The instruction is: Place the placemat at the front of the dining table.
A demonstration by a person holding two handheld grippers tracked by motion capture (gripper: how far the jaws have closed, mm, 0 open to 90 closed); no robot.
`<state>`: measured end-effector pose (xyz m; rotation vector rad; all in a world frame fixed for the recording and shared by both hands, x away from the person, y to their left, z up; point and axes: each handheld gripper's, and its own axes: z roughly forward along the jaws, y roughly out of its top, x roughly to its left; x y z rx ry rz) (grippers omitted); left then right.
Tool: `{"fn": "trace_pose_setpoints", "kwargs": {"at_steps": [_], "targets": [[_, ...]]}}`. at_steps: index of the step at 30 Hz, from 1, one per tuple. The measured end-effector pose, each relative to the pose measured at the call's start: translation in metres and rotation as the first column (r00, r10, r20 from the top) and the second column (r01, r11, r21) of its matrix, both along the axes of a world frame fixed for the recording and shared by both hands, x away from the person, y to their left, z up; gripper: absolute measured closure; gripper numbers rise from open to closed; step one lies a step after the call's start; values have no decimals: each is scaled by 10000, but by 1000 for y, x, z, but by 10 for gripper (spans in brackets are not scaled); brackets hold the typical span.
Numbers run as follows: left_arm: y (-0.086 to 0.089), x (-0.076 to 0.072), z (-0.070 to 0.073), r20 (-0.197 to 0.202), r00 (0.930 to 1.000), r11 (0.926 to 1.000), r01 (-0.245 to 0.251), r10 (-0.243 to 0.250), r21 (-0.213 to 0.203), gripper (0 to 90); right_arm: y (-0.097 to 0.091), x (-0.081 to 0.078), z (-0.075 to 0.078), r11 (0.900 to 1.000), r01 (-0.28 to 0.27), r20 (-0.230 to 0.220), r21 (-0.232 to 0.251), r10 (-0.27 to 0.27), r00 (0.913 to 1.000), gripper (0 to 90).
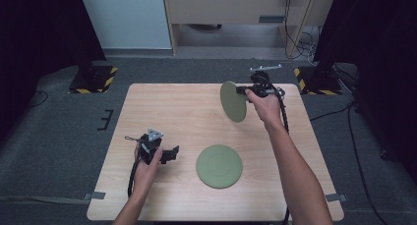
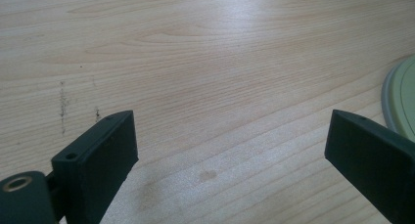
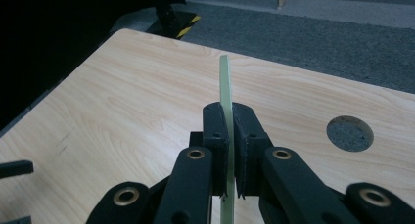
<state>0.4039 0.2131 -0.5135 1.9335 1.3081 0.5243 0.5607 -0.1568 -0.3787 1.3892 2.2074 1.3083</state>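
Note:
One round green plate lies flat on the wooden table near the front middle; its rim shows at the right edge of the left gripper view. A second green plate is held on edge above the table's far right part, with my right gripper shut on its rim. In the right gripper view this plate stands edge-on between the pads. My left gripper rests low over the table at the front left, open, with nothing between its fingers.
A round hole is cut in the tabletop, seen to the right in the right gripper view. Dark stands with yellow-black striped bases stand on the grey carpet beyond the far corners. Cables trail at the back right.

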Motion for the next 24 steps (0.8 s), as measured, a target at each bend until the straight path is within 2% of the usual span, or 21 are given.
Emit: {"fn": "trace_pose_setpoints", "kwargs": {"at_steps": [5, 11, 19, 24], "targets": [[1, 0, 0, -1, 10000, 10000, 10, -10, 24, 46, 1, 10, -7, 9997, 251, -106, -42, -251, 9996, 859], [0, 1, 1, 84, 9999, 9999, 130, -130, 95, 45, 6, 17, -15, 9995, 294, -239, -91, -296, 9993, 859], [-2, 0, 2, 89, 9996, 9995, 281, -282, 110, 45, 30, 23, -20, 9995, 228, -189, 224, -224, 9996, 859], [1, -2, 4, 136, 9997, 9998, 190, -191, 101, 44, 48, 23, -24, 9991, 138, -187, 413, -130, 9997, 859]]}}
